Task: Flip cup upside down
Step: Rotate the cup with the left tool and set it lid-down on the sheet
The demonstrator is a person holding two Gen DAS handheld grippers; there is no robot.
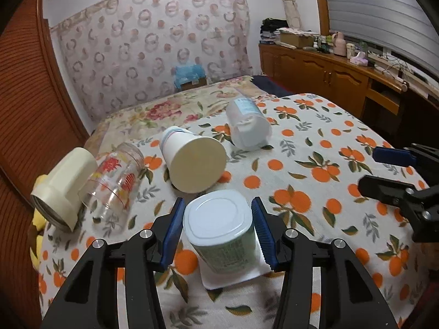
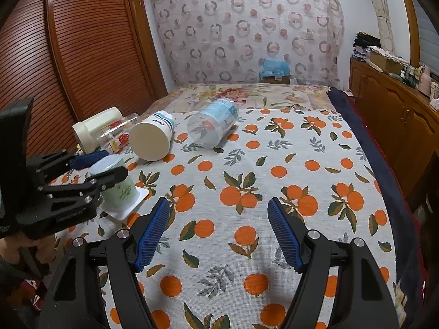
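Cups toppled beyond green cup between left tool pads.

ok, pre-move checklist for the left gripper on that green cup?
1. Green cup sits between the left gripper pads: ok.
2. Pads gripping the cup wall: not ok, a gap shows on both sides.
3. Cup orientation: ok, base up, its square rim on the orange-print cloth.
4. Right gripper open, holding nothing, off to the side: ok.
5. Neighbours apart from the cup: ok, the white paper cup and clear glass lie on their sides behind it.
6. Cup steady on the soft cloth: cannot tell.
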